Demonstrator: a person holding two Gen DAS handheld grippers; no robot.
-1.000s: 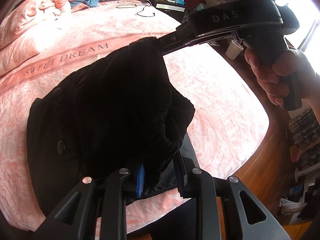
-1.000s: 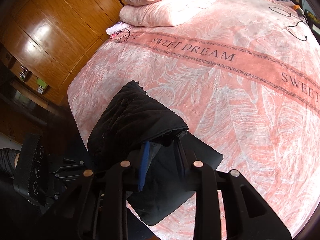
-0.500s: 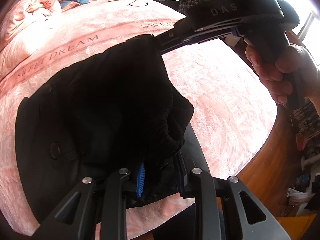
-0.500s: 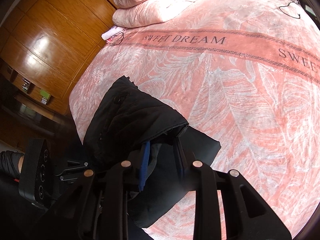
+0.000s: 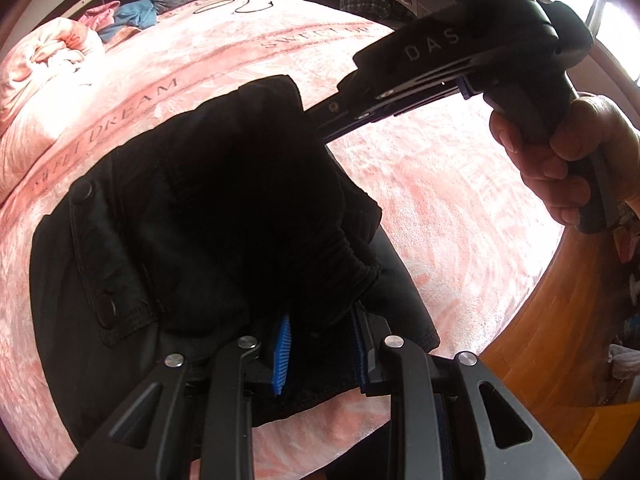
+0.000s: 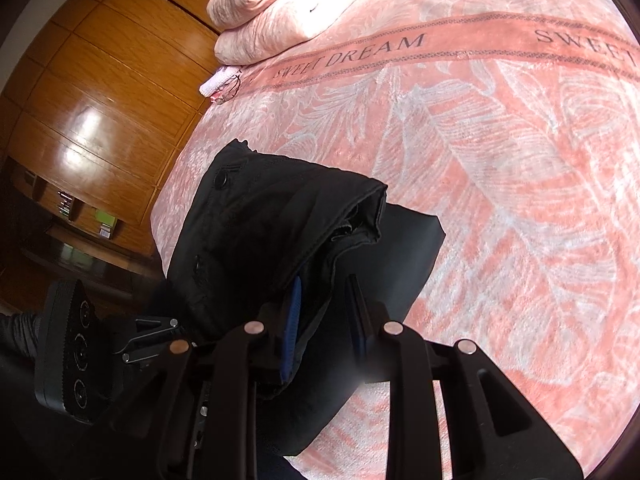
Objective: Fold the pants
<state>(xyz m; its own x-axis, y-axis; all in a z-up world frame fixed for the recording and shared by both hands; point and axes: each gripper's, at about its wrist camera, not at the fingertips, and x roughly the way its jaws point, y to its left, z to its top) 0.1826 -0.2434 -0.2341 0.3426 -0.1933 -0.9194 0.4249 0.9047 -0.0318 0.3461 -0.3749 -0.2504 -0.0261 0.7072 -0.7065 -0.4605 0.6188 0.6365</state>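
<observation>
Pinching black pants [image 5: 208,216], both tools hold its folded edge across the bed [image 5: 440,184].

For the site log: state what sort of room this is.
Most likely a bedroom: a bed under a pink "SWEET DREAM" blanket, a bundled pink duvet at its head, and a wooden wardrobe alongside.

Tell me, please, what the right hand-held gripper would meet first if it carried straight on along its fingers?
The right hand-held gripper already pinches the black pants. Straight ahead, it would probably press that folded cloth onto the pink bedspread beneath, though depth is unclear.
</observation>
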